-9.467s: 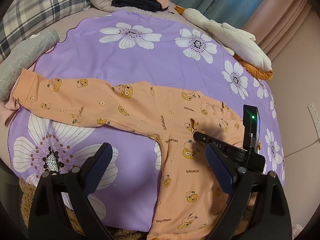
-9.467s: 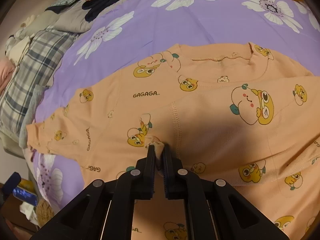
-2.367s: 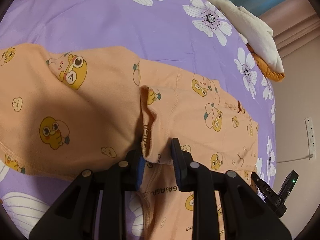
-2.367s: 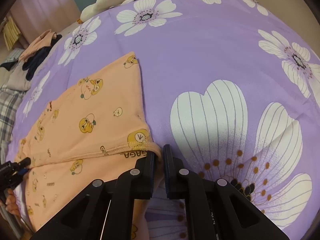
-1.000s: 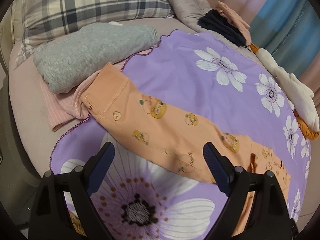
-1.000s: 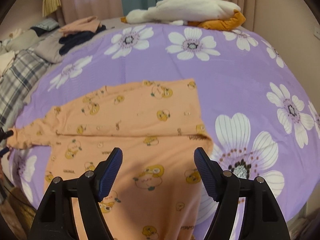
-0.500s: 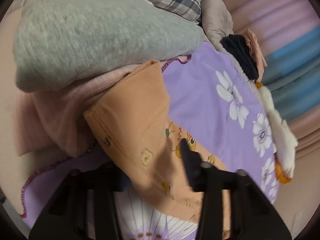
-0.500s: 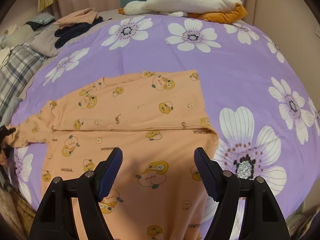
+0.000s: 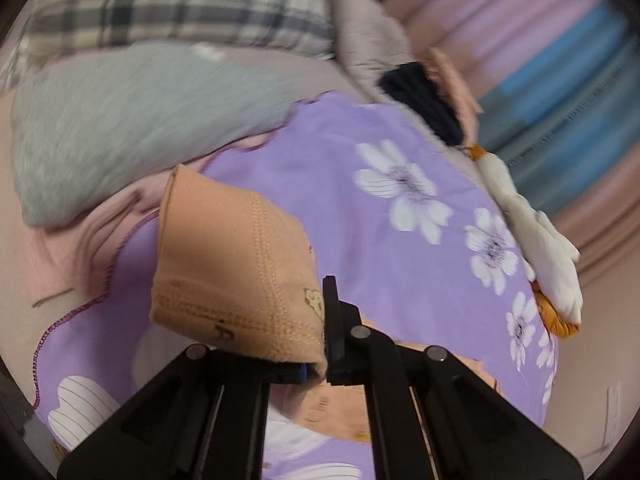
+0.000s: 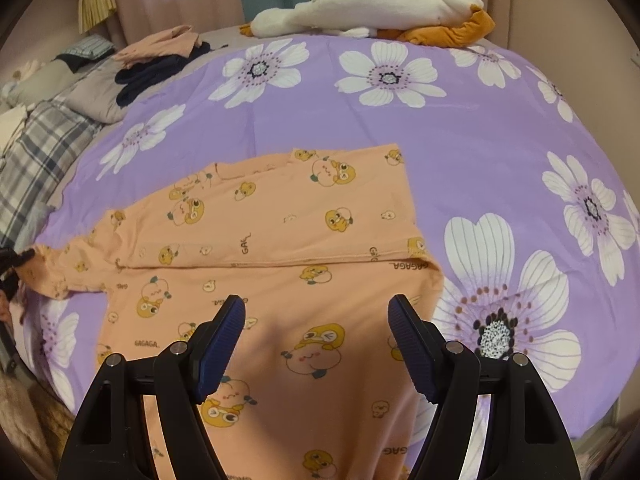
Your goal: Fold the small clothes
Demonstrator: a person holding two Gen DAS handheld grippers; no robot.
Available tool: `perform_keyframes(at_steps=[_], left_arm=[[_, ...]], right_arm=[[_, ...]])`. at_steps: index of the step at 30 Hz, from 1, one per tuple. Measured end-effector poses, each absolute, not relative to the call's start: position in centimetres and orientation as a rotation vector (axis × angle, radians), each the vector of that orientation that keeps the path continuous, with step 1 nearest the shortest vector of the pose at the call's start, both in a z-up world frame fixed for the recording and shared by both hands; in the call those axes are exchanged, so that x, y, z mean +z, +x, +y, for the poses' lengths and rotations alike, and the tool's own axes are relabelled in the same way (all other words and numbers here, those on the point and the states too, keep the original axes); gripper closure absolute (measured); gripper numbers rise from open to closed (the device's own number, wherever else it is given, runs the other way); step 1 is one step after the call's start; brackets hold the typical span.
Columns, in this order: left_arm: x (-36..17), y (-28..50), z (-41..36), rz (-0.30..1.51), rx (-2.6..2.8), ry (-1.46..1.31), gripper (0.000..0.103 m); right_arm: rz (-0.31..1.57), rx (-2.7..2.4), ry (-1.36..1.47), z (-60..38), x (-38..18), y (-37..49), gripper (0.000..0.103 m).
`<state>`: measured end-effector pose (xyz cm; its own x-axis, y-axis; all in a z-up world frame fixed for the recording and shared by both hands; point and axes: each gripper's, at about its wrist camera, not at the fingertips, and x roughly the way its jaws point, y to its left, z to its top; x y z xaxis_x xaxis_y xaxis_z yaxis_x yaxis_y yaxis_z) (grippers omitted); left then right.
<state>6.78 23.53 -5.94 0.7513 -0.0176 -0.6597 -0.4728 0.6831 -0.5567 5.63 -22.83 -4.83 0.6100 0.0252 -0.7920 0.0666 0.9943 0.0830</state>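
An orange long-sleeved top (image 10: 280, 248) with cartoon prints lies on the purple flowered sheet (image 10: 460, 128). Its right sleeve is folded across the chest; its left sleeve stretches out to the left. My left gripper (image 9: 320, 344) is shut on that sleeve's cuff (image 9: 232, 264) and holds it lifted off the sheet; it shows as a dark shape at the sleeve end in the right wrist view (image 10: 12, 268). My right gripper (image 10: 316, 344) is open and empty, above the shirt's lower body.
A grey folded garment (image 9: 120, 120) and a pink one (image 9: 72, 248) lie just left of the cuff. A plaid pillow (image 9: 180, 0), dark and pink clothes (image 10: 160, 60), and a white and orange pile (image 10: 380, 4) sit at the bed's far edge.
My left gripper has closed on the sleeve cuff and raised it off the sheet. The right gripper stays open, hovering over the shirt, slightly closer.
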Motion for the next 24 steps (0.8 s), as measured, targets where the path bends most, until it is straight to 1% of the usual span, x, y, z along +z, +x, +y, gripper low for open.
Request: perform_keyframes(at_steps=[5,9,24], left_arm=[[-2.8,7.6,20.0,0.659,0.216,-0.698,0.1],[-1.0,8.6,17.1,0.672,0.184,-0.622,0.1],[1.4,10.7,6.9,0.713,-0.059,-0.491,0.1]], right_arm=[[0.901,-0.033,0.13,-23.6,-4.5,5.2,0.03],[0.882,-0.043,0.145,-24.3,-4.2,4.8,0.03],[0.859,-0.068,0.215,-27.1,-4.1,3.4,0.03]])
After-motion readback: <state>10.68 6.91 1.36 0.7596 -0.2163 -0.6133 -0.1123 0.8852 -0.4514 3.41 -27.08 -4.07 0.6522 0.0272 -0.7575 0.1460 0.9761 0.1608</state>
